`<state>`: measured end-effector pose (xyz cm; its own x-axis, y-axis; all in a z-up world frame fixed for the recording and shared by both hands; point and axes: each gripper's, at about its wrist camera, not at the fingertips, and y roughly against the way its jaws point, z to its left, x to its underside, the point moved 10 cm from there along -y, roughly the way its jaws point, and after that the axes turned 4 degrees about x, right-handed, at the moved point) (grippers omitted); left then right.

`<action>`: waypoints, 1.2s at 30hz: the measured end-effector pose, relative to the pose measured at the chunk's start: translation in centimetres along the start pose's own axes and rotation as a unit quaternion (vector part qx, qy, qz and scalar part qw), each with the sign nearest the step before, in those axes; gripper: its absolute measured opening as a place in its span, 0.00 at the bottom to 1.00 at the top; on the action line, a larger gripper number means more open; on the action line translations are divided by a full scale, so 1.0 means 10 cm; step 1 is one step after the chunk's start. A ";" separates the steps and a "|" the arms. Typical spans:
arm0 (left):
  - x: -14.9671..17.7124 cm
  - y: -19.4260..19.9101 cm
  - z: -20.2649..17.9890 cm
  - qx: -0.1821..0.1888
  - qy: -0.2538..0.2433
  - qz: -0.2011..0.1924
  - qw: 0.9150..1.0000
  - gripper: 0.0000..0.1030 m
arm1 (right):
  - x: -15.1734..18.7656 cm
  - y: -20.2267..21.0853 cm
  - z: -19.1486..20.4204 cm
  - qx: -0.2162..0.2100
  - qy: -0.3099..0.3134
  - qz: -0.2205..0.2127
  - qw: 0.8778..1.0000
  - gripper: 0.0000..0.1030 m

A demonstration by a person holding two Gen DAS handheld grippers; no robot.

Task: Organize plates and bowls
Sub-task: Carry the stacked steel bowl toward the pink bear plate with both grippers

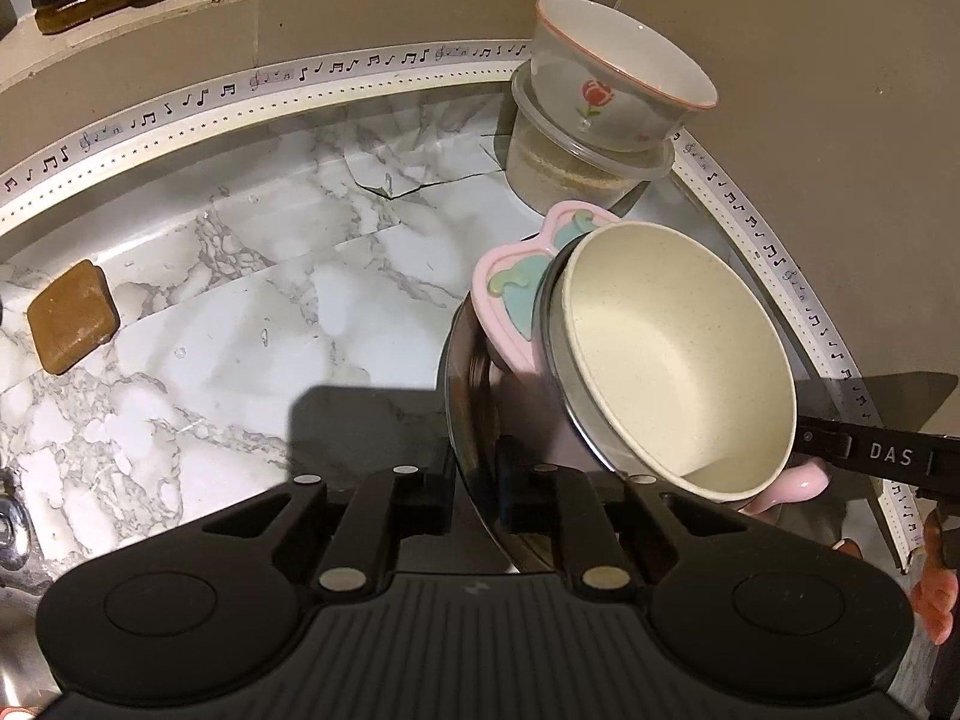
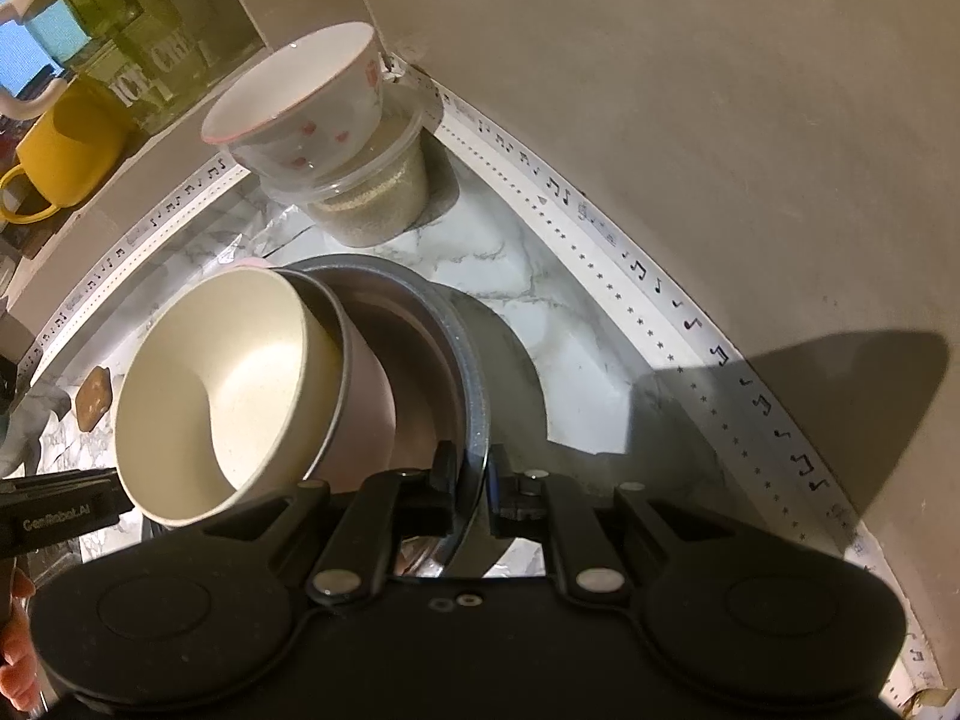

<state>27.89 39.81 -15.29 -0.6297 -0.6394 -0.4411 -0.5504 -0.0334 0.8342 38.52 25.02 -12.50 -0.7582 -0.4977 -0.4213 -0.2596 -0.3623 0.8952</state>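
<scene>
While both claws hold one stack of dishes up on its edge, nothing else on the marble table point(image 1: 228, 312) is being touched. Biggest first: the table runs to the tiled wall, w/ a strip of music-note tape where they meet.

Next biggest is the steel plate point(image 1: 474, 396). It stands tilted, not flat. The left claw point(image 1: 477, 495) is closed on the plate's near rim, one finger each side. The right claw point(image 2: 474, 480) is closed on a dark metal rim too, prob. the same stack from its other side. Two grips keep a tall, tippy pile from sliding apart, I think.

Leaning against the plate, just beside it, is a pink dish point(image 1: 510, 294) w/ a green shape on it. In front of that sits the cream bowl point(image 1: 672, 354), nested in a thin metal ring & facing outward. It looks like the dishes are bunched so they can go somewhere as one lot; where, I can't tell.

Behind the plate, near the wall corner, a flower bowl point(image 1: 618, 84) sits on a clear tub point(image 1: 576, 168) of pale grains. That keeps it out of the way.

Well apart from the plate, far across the table, lies a small brown block point(image 1: 72, 315), maybe soap.

Task's not far along; the stack isn't set down yet.
</scene>
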 end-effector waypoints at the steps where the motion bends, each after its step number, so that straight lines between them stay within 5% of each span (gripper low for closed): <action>1: -0.01 0.00 0.00 -0.001 -0.001 -0.001 1.000 0.12 | -0.01 0.01 0.01 -0.001 0.001 -0.002 1.000 0.10; 36: -0.01 0.82 -0.25 -0.011 -0.053 -0.038 0.998 0.12 | 0.10 0.74 0.13 -0.014 -0.023 -0.052 0.998 0.10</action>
<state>24.76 37.69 -7.55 -0.6420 -0.5493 -0.5349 -0.5874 -0.0960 0.8036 35.04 22.84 -6.11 -0.7553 -0.4197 -0.5034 -0.3215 -0.4321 0.8426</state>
